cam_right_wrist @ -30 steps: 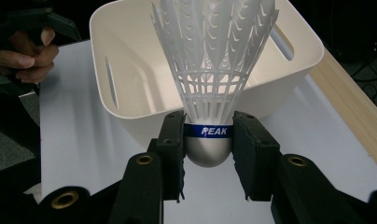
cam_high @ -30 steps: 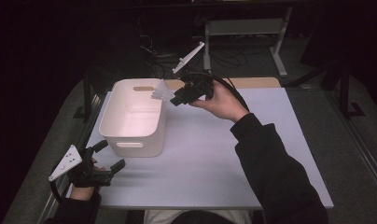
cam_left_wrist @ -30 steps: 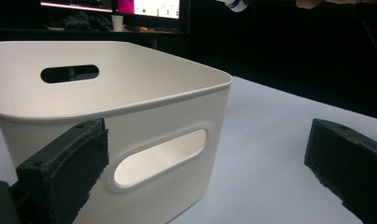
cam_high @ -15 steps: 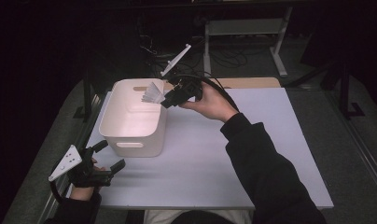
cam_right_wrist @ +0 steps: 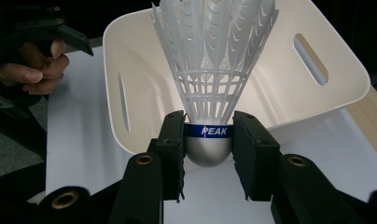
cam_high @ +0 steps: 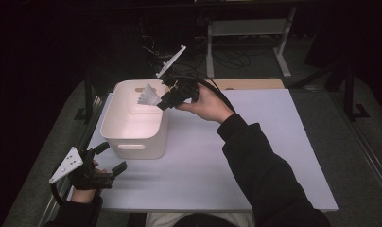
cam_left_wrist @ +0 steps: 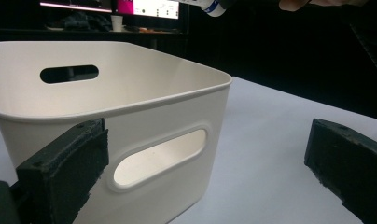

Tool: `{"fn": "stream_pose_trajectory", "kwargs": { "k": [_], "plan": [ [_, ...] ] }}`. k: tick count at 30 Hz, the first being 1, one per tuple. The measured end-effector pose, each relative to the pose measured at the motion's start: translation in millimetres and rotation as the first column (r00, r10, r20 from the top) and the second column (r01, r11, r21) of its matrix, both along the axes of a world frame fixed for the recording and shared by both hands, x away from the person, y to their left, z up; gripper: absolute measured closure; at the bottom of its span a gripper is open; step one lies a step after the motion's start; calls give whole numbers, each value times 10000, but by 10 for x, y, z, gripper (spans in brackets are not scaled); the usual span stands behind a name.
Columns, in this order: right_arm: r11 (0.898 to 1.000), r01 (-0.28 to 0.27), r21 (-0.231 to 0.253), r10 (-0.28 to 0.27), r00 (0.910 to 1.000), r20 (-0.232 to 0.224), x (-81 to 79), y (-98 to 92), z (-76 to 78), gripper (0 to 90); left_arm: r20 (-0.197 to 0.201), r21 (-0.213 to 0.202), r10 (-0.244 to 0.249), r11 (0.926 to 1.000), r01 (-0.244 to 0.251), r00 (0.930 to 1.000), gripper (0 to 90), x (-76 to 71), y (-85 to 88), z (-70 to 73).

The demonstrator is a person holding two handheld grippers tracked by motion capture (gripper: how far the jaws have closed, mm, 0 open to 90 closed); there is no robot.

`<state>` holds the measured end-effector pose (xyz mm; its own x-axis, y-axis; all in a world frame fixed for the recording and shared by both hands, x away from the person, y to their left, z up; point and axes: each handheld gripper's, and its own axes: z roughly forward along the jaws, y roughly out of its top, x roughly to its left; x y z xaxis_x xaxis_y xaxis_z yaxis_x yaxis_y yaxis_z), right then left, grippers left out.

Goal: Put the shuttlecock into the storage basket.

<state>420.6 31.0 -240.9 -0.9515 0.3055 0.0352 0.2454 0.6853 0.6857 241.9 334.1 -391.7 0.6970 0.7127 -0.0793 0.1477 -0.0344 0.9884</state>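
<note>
Altogether one shuttlecock (cam_right_wrist: 210, 60) clamped in the right hand-held gripper (cam_right_wrist: 208, 140), one bin (cam_high: 132, 124), left hand-held gripper (cam_high: 111, 158) apart.

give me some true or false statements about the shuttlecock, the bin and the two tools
1. The right tool grips the shuttlecock by its cork base. True.
2. The shuttlecock lies on the bin's floor. False: it is held in the air at the rim of the bin.
3. The left tool is open and holds nothing. True.
4. The bin is black. False: it is white.
5. The bin has a handle slot in its near wall. True.
</note>
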Motion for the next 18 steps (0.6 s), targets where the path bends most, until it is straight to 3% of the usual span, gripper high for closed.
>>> {"fn": "stream_pose_trajectory", "kwargs": {
  "k": [18],
  "plan": [
    [9986, -484, -225, 479, 9986, -238, 11, 277, -160, 642, 15, 3, -16, 10000, 16, 10000, 0, -4, 3, 0]
  ]
}}
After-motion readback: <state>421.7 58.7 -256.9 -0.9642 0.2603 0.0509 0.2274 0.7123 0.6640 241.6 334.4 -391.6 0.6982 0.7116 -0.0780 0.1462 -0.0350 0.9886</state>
